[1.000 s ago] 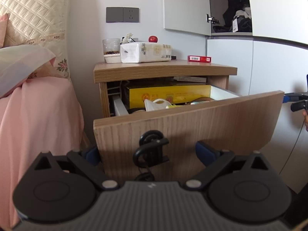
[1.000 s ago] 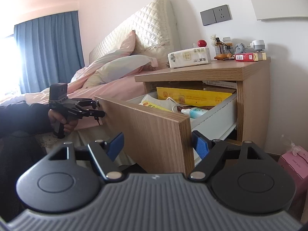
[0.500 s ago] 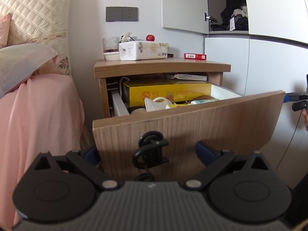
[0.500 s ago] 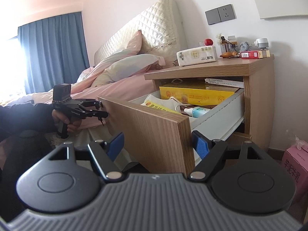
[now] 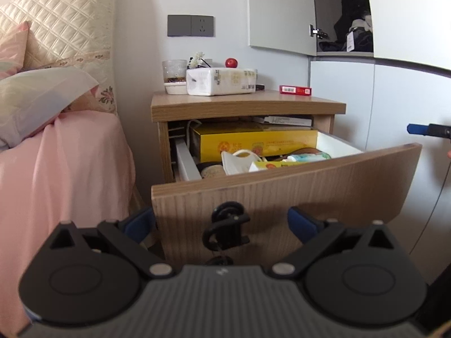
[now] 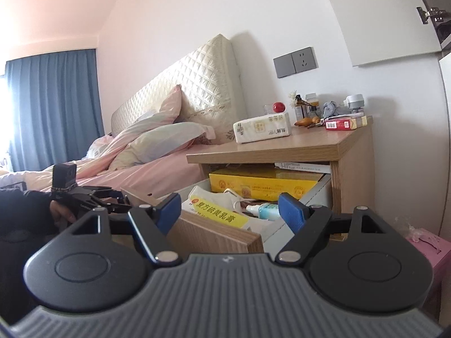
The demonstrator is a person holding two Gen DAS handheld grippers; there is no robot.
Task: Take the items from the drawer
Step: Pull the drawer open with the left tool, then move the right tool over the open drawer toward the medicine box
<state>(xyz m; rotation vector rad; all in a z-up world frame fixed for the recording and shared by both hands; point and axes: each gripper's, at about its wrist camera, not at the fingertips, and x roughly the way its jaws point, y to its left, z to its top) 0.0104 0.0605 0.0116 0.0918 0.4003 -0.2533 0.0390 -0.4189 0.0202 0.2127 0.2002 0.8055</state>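
Observation:
The nightstand drawer (image 5: 282, 194) stands pulled out, with a black handle (image 5: 227, 225) on its front. My left gripper (image 5: 221, 224) is open just before that front, one blue finger on each side of the handle. Inside lie a long yellow box (image 6: 265, 184), a white-and-yellow carton (image 6: 217, 211), a small spray bottle (image 6: 260, 208) and a white mask (image 5: 239, 162). My right gripper (image 6: 231, 211) hangs open and empty over the drawer's front right corner (image 6: 253, 239). A hand holds the left gripper (image 6: 93, 197), seen from the right wrist.
On the nightstand top (image 5: 248, 104) sit a tissue pack (image 5: 221, 81), a glass (image 5: 174, 71), a red ball (image 5: 231, 62) and a red packet (image 5: 295, 90). A pink bed (image 5: 62, 174) borders the left, white wardrobe doors (image 5: 400, 107) the right. A pink box (image 6: 422, 242) stands on the floor.
My right gripper has risen and come forward over the drawer front, so it now looks down into the drawer. The left gripper has barely shifted.

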